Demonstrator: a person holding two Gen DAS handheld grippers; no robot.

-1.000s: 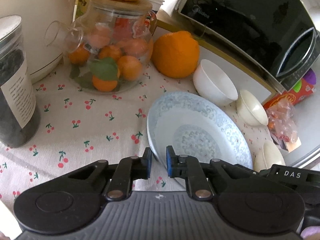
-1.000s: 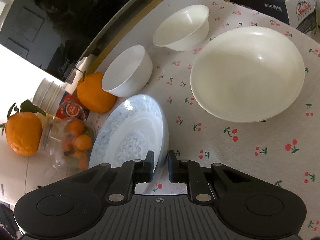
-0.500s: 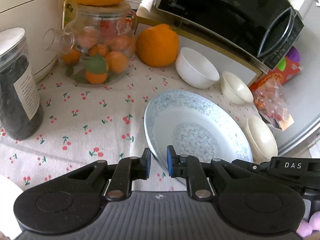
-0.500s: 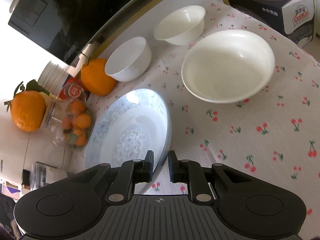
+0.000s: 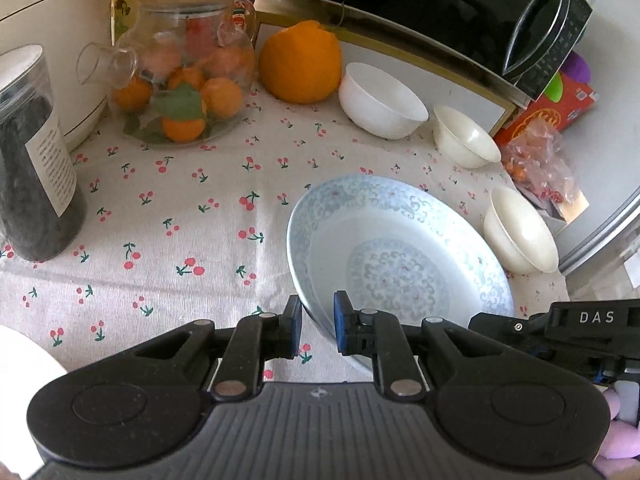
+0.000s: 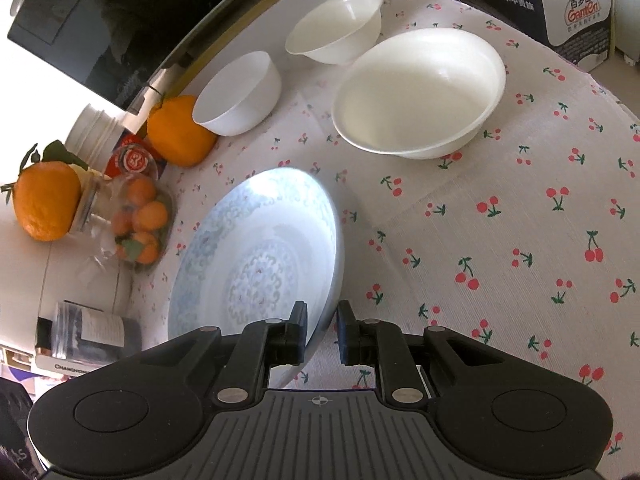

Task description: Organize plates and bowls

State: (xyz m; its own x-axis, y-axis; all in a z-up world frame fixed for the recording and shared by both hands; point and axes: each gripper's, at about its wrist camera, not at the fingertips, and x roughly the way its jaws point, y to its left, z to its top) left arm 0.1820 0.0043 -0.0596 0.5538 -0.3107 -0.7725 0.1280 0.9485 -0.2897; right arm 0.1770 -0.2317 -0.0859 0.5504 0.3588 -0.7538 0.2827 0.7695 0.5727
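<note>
Both the left gripper [image 5: 316,322] and right gripper [image 6: 322,330] stay clenched on opposite rims of the blue-patterned plate [image 5: 400,256], now lifted nearer the viewer than a second ago; open cherry-print cloth [image 5: 168,216] lies left, the large cream bowl [image 6: 420,88] right.

1. Pale blue patterned porcelain plate [image 5: 400,248]: near rim hidden behind the black gripper bodies in both views.
2. Round white dish [image 5: 24,356]: cut off by left edge.
3. Dark-filled clear plastic jar [image 5: 36,160]: label print too small to read.
</note>
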